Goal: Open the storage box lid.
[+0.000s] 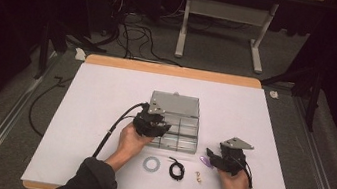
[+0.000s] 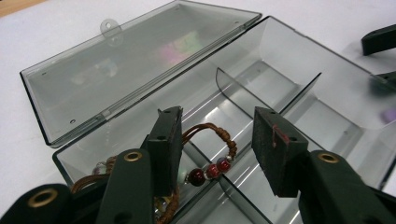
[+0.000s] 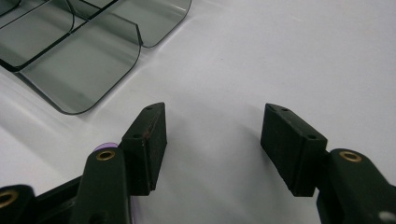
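Observation:
A clear smoky compartment box point(image 1: 190, 128) sits mid-table, its lid point(image 1: 175, 104) thrown back. My left gripper point(image 1: 153, 122) hovers over the box's front left corner. In the left gripper view that gripper point(image 2: 217, 144) stands open above a compartment where a brown cord bracelet with red beads point(image 2: 211, 170) lies, partly hidden behind one jaw; the pads do not press on it. To the right of the box my right gripper point(image 1: 224, 158) rests low over the white sheet. In its own view the right gripper point(image 3: 215, 140) is open with bare table between the jaws.
A small purple item point(image 1: 204, 161) lies by the right gripper and peeks out behind its jaw point(image 3: 105, 146). In front of the box lie a grey ring point(image 1: 151, 163), a coiled black cord point(image 1: 176, 169) and a tiny gold piece point(image 1: 199, 177). The box's rounded corner point(image 3: 79, 60) is near the right gripper.

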{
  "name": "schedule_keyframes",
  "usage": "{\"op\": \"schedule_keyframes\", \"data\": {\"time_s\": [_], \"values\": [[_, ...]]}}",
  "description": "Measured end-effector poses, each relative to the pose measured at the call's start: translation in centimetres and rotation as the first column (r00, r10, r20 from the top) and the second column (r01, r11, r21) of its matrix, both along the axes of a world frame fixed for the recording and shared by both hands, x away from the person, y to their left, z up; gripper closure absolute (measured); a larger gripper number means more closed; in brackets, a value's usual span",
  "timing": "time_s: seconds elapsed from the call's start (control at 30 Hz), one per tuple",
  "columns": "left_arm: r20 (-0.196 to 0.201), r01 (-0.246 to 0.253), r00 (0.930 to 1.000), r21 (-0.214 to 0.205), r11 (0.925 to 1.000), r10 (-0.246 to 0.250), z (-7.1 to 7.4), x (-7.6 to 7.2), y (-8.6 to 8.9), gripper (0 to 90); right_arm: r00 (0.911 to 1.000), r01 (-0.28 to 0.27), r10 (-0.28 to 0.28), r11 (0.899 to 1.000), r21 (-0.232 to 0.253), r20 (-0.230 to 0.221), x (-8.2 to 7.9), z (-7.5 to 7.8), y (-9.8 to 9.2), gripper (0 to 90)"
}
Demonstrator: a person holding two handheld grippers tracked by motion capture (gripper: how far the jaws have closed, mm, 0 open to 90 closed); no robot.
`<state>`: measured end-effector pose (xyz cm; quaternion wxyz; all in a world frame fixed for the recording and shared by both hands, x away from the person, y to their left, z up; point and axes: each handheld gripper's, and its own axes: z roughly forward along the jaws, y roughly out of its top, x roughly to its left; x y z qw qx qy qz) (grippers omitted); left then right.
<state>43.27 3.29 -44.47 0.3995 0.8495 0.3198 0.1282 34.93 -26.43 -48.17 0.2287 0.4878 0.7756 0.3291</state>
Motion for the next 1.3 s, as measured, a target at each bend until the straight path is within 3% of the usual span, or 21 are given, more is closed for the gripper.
{"op": "schedule_keyframes", "data": {"time_s": [0.07, 0.2, 0.4, 0.5, 0.8, 0.9, 1.3], "values": [[0.001, -0.009, 1.0, 0.02, 0.9998, 0.009, -0.2, 0.1, 0.0, 54.6, 1.0, 0.0, 0.0, 1.0, 0.0, 0.0, 0.0, 0.0, 0.0, 41.5], [-0.003, -0.01, 0.9999, 0.018, 0.9998, 0.01, -0.3, 0.3, 0.2, 59.9, 1.0, -0.001, 0.001, 1.0, 0.0, -0.001, 0.0, 0.0, 0.0, 41.7], [-0.014, -0.005, 0.9999, 0.016, 0.9999, 0.005, -0.2, 0.6, 0.9, 82.8, 1.0, -0.003, 0.003, 1.0, -0.003, 0.002, 0.0, 0.0, 0.0, 41.9], [-0.027, -0.011, 0.9996, 0.024, 0.9996, 0.012, -0.4, 0.9, 1.1, 86.1, 1.0, -0.002, 0.002, 1.0, -0.004, 0.003, 0.0, 0.0, 0.0, 41.9], [-0.043, -0.025, 0.9987, 0.065, 0.9976, 0.028, -0.9, 1.4, 1.1, 85.8, 1.0, -0.002, 0.002, 1.0, -0.003, 0.002, 0.0, 0.0, 0.0, 41.9], [-0.079, -0.028, 0.9963, 0.085, 0.996, 0.035, -1.5, 1.6, 1.1, 80.5, 1.0, -0.002, 0.002, 1.0, -0.003, 0.002, 0.0, 0.0, 0.0, 41.8], [-0.049, 0.008, 0.9988, -0.014, 0.9999, -0.009, 0.0, 0.7, 1.9, 63.1, 1.0, -0.002, 0.002, 1.0, -0.002, 0.002, 0.0, 0.0, 0.0, 41.8]]}}
